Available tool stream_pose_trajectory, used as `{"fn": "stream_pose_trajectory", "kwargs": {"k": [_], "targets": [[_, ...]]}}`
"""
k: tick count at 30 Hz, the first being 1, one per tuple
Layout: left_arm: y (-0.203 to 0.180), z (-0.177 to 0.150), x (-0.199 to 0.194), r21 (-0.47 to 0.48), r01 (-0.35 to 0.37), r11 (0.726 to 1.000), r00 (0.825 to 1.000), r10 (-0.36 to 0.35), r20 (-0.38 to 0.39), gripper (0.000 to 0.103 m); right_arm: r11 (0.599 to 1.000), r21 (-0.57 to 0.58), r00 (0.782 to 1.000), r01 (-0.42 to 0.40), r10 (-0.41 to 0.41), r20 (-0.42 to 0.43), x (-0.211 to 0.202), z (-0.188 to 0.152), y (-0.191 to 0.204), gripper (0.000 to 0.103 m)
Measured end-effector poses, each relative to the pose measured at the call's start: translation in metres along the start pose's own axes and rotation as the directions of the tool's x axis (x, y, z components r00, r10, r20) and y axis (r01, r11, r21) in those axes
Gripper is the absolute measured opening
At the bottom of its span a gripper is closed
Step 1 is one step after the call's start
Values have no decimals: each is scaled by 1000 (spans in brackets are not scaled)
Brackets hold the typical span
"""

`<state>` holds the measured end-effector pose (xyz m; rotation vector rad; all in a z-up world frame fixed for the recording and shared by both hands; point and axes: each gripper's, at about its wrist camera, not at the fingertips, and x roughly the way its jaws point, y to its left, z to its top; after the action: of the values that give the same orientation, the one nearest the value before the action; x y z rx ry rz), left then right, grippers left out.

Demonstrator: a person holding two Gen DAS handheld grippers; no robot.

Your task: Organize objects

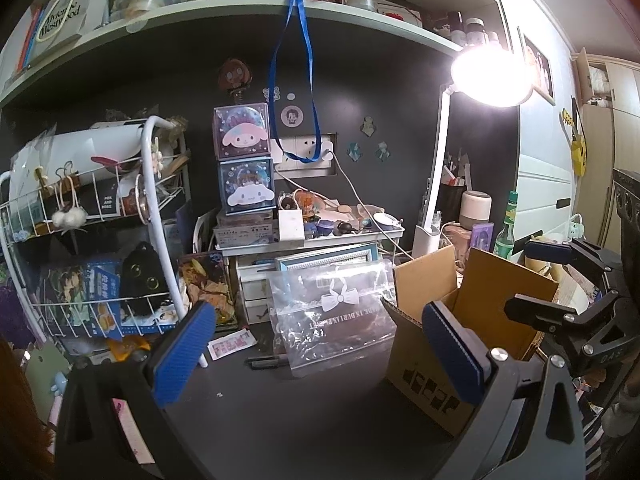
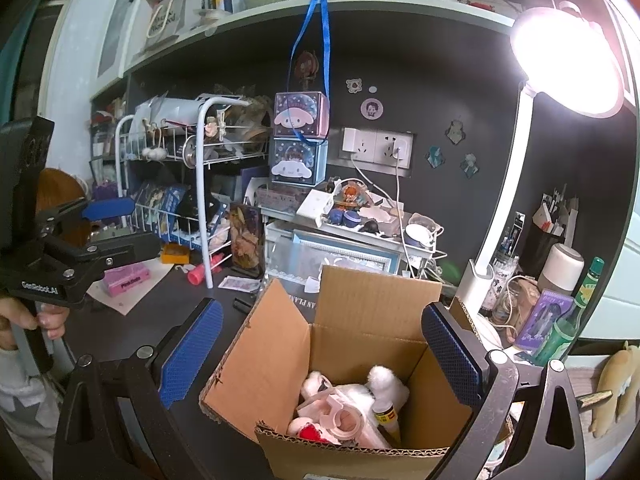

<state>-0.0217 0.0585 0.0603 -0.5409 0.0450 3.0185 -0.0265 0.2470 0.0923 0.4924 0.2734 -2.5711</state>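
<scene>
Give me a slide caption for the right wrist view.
Open right gripper poised above a cardboard box holding plush toys.

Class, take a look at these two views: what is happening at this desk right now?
A person is tidying a cluttered desk with two handheld grippers. Both the left gripper and the right gripper are open and empty. The right one hangs over an open cardboard box already holding plush toys. A clear zip bag lies beside the box.

Dark wall [image 1: 392, 92], lit desk lamp [image 1: 492, 74]
</scene>
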Motion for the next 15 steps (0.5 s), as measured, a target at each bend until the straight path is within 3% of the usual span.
{"fn": "stream_pose_trajectory", "kwargs": {"k": [15], "targets": [[0, -2, 0, 1, -1, 1000, 1000, 1, -4, 102, 1000, 2, 1000, 6, -6, -14, 4, -3, -1, 100]]}}
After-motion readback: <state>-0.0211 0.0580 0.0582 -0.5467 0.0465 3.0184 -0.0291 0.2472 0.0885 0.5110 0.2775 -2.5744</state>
